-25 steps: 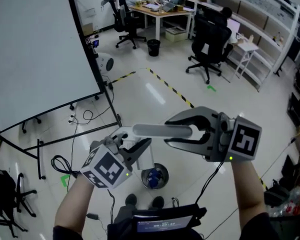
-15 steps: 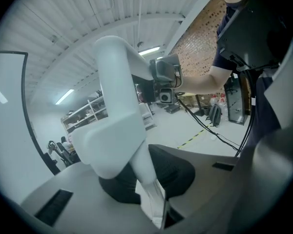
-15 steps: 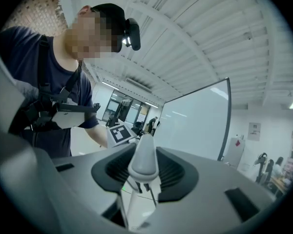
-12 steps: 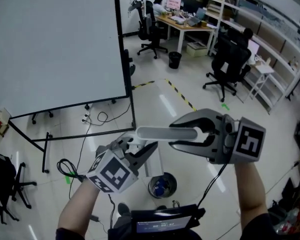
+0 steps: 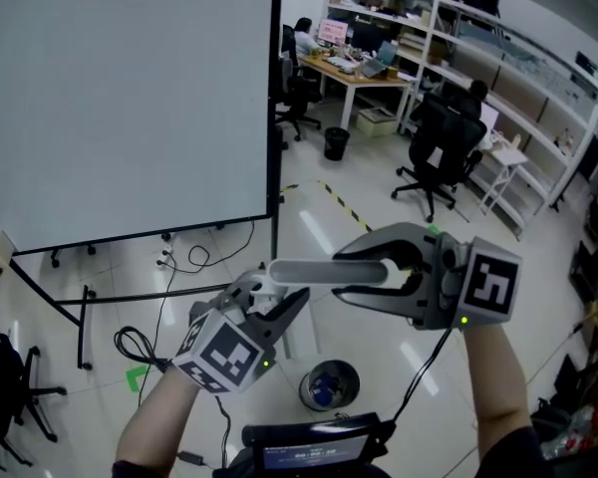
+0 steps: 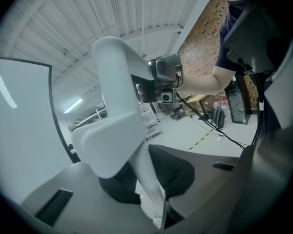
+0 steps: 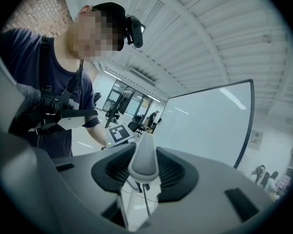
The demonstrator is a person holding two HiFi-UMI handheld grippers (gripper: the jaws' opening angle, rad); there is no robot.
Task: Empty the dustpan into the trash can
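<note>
I hold a light grey dustpan between both grippers, above the floor. Its long handle (image 5: pixel 324 270) lies level in the head view. My right gripper (image 5: pixel 384 273) is shut on the handle, whose rounded end (image 7: pixel 145 161) pokes out between the dark pads. My left gripper (image 5: pixel 279 307) is shut on the dustpan's thin white edge (image 6: pixel 154 201), and the pan's bulky body (image 6: pixel 115 126) rises above the jaws. A small round metal trash can (image 5: pixel 329 384) with blue stuff inside stands on the floor below the grippers, close to my feet.
A big whiteboard (image 5: pixel 120 98) on a wheeled stand fills the left. Cables (image 5: pixel 174 257) trail on the floor beneath it. Yellow-black tape (image 5: pixel 344 207), office chairs (image 5: pixel 434 157), a desk (image 5: pixel 354 63) and shelves (image 5: pixel 538 88) lie farther off. A dark device (image 5: pixel 314 451) hangs at my waist.
Both grippers have carried the dustpan sideways and slightly up, grips unchanged. The whiteboard has slid right in the head view, and the trash can now shows lower and further right.
</note>
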